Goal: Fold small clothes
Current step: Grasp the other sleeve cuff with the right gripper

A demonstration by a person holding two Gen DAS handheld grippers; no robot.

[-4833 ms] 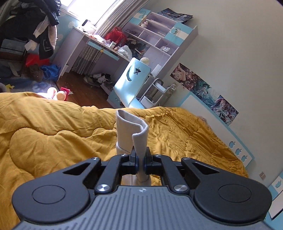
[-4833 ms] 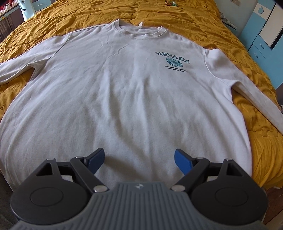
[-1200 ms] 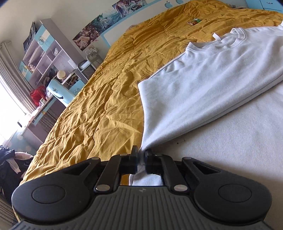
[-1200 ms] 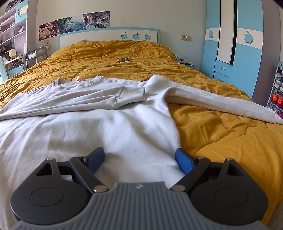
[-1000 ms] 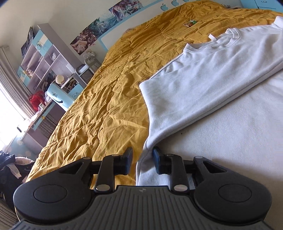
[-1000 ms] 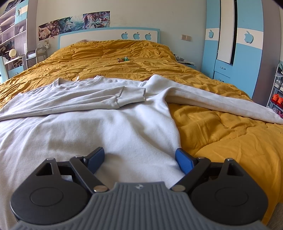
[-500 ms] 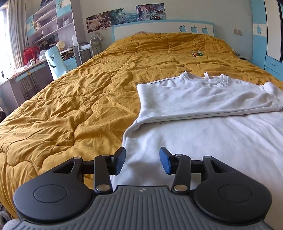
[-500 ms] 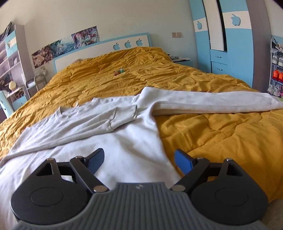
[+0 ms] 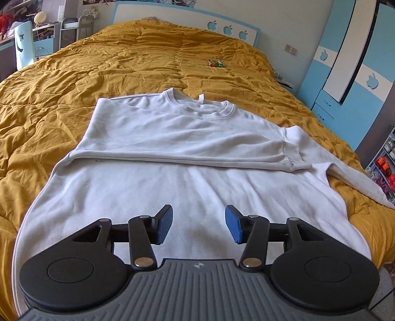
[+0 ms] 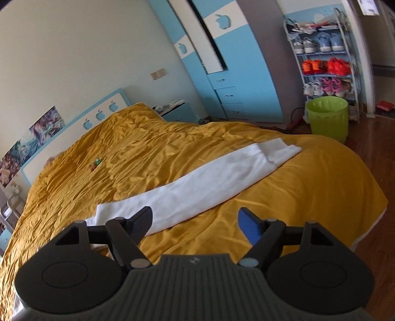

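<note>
Two grippers, both empty: my left gripper [image 9: 198, 226] hovers over the white sweatshirt [image 9: 187, 187], jaws opening with nothing between them. It lies flat on the yellow quilt [image 9: 148, 61], one sleeve folded across its chest. My right gripper [image 10: 195, 223] is closing on nothing above the other sleeve [image 10: 209, 182], stretched toward the bed's edge

Wide bare stretches of the yellow quilt [image 9: 138, 61] lie open on both sides of the white sweatshirt [image 9: 187, 187], with only a small candy wrapper [image 9: 216, 63] near the headboard [image 9: 187, 14]. Beyond the bed's right edge stand the blue wardrobe [image 10: 246, 81], a green bin [image 10: 327, 118] and a shoe rack [image 10: 325, 49].
</note>
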